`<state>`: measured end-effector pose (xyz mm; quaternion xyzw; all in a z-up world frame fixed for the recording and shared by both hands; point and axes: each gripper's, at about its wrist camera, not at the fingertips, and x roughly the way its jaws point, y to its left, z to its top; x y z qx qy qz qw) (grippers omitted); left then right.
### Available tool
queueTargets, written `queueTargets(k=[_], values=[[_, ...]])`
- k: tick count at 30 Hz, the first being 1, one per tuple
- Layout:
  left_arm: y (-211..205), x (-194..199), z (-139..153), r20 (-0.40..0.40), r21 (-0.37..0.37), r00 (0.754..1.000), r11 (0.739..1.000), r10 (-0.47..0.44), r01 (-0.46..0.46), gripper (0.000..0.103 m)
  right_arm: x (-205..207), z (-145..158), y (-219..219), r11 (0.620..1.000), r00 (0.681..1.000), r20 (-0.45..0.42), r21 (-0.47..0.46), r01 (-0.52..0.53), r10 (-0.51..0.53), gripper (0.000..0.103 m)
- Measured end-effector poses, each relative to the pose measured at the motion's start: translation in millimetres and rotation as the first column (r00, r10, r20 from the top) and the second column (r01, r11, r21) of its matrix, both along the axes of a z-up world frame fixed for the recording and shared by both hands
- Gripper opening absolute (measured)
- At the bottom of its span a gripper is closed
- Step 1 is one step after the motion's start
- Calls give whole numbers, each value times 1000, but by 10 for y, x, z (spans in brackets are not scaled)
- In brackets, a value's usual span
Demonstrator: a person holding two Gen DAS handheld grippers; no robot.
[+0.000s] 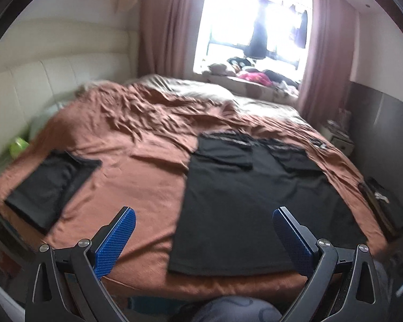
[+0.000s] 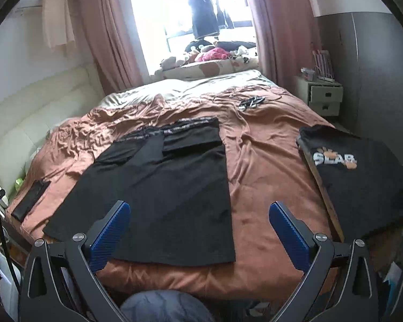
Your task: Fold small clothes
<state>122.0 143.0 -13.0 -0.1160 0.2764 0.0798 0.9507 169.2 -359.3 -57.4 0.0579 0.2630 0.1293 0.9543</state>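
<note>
- Nearest the lens in both wrist views, a patterned grey-blue trouser knee (image 2: 166,307) fills the bottom edge, below and between the jaws.
- The left gripper (image 1: 202,232) has its blue-padded jaws spread wide apart, holding nothing, raised above the near edge of the bed.
- The right gripper (image 2: 198,226) is likewise spread wide and empty, above the same edge.
- A black T-shirt (image 1: 252,209) lies flat on the rust-brown bedspread (image 1: 147,177), both sleeves folded inward over its body. In the left view it sits ahead of the right jaw; in the right view it sits ahead of the left jaw.
- A folded black garment (image 1: 51,185) lies well beyond the left jaw in the left view.
- A black shirt printed "SLAB" (image 2: 360,177), with paw prints, lies beyond the right jaw in the right view.
- Far ahead, a bright window (image 2: 190,13) between pink curtains.
</note>
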Motion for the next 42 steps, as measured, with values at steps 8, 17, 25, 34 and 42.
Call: queueTargets(k=[8, 17, 25, 34, 42], values=[[227, 2, -524, -60, -54, 998, 998, 18, -21, 103, 131, -289, -26, 1000, 998, -69, 12, 10, -9, 103], [473, 111, -1011, -152, -147, 988, 989, 12, -34, 95, 375, -517, -77, 999, 989, -148, 33, 14, -9, 103], [642, 272, -1406, -261, -260, 965, 964, -8, -62, 55, 561, -738, -174, 992, 973, -229, 126, 16, 13, 66], [733, 367, -1613, -319, -328, 948, 940, -16, -94, 45, 786, -946, -268, 972, 945, -323, 233, 26, 51, 55], [737, 427, -1677, -334, -427, 942, 897, -37, -117, 45, 903, -1086, -371, 937, 930, -360, 346, 56, 77, 55]])
